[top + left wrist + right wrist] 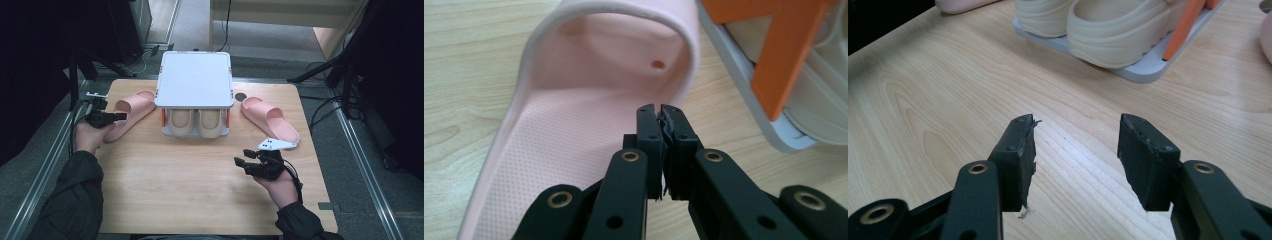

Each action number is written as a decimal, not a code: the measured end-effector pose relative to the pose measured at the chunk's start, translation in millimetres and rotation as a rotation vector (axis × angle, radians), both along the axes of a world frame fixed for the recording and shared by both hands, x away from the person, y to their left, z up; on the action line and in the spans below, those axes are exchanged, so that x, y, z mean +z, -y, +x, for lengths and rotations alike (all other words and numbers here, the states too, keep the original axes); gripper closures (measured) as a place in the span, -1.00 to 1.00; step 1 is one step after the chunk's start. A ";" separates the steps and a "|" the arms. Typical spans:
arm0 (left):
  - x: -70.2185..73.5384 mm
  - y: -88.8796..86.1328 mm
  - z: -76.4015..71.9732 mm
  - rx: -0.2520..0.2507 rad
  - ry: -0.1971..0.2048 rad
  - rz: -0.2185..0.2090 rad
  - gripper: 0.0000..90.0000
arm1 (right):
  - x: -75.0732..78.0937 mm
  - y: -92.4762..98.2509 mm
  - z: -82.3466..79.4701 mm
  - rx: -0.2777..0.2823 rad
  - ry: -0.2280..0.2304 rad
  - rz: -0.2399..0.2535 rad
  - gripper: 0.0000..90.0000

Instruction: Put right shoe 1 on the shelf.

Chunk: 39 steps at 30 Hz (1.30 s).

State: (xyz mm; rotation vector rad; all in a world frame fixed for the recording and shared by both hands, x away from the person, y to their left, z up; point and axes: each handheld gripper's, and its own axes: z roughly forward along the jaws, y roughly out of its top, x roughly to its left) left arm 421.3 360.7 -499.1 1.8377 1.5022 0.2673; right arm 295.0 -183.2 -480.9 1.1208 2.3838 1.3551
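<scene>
Beige shoes (196, 122) sit under a white rack (195, 80), on the table (190, 185).

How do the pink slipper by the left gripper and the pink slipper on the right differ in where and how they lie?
The left pink slipper lies left of the shoe rack, slanting toward it; the right pink slipper lies right of the rack, slanting the opposite way. The left gripper, fingers shut, is at the left slipper; the right gripper, fingers open, is apart from the right one. Both rest sole-down on the table.

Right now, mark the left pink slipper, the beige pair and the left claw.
left pink slipper (589, 90), left gripper view, on its footbed.
beige pair (1113, 30), right gripper view, on one shoe's heel.
left claw (660, 111), left gripper view, between its closed tips.
</scene>
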 end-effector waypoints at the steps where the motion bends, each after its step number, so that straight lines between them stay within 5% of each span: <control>1: -3.9 -0.8 3.2 0.005 -0.006 -0.015 0.94 | -0.2 2.3 -1.2 -0.005 0.000 0.000 0.11; 16: -8.7 7.4 5.5 -0.012 -0.022 -0.023 0.95 | -0.8 2.4 -1.5 -0.009 -0.001 -0.003 0.09; 23: -10.3 15.5 4.9 -0.037 -0.033 -0.066 0.94 | -0.8 1.2 -0.4 -0.002 -0.003 -0.006 0.08; 39: -11.0 46.7 8.3 -0.077 -0.013 -0.051 0.93 | -2.2 -2.6 1.2 0.012 -0.008 -0.012 0.08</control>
